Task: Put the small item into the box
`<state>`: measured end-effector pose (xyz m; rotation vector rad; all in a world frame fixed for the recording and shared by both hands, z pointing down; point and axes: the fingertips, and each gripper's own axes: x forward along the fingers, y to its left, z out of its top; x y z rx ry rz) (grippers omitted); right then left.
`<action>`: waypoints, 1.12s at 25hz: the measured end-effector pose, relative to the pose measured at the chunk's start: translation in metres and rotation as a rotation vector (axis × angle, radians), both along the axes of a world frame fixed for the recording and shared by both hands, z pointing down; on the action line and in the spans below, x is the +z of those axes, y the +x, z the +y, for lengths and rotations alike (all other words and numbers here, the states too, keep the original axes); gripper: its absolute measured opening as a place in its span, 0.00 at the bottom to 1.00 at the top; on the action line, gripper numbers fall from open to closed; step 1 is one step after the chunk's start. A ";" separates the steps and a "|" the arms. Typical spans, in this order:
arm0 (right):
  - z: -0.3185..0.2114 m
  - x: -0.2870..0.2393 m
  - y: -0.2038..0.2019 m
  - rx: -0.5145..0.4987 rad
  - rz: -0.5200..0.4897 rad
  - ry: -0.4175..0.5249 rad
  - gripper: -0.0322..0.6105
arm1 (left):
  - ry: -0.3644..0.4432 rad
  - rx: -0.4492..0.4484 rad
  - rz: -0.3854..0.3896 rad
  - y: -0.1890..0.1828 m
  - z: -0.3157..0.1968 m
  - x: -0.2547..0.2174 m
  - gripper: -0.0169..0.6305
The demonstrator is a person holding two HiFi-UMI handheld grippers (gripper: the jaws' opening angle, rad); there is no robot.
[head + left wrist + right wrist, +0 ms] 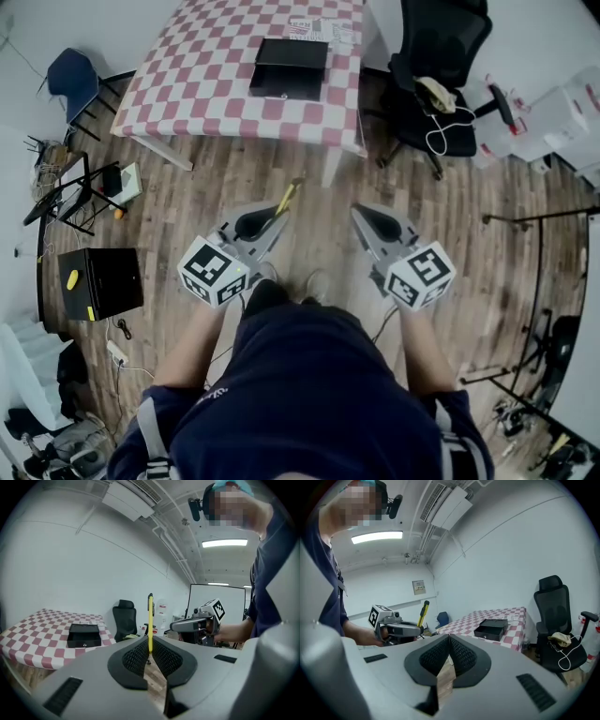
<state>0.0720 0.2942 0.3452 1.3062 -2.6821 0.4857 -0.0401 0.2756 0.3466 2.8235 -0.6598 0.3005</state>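
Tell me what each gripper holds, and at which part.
The left gripper holds a yellow pen near its lower end. The right gripper holds nothing; its jaws are together.

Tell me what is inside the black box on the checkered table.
From above, the black box looks open, its inside dark with no item showing. In both gripper views its front wall covers its floor. The left gripper holds the yellow pen.
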 end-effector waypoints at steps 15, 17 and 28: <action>-0.026 0.009 0.018 -0.014 -0.029 -0.021 0.07 | 0.000 -0.052 -0.011 0.000 -0.025 0.004 0.10; -0.037 0.011 0.018 -0.012 -0.023 -0.025 0.07 | 0.002 -0.056 -0.005 -0.001 -0.037 0.005 0.10; -0.149 0.026 -0.001 0.013 -0.002 -0.073 0.07 | -0.025 -0.026 0.021 -0.018 -0.157 0.024 0.10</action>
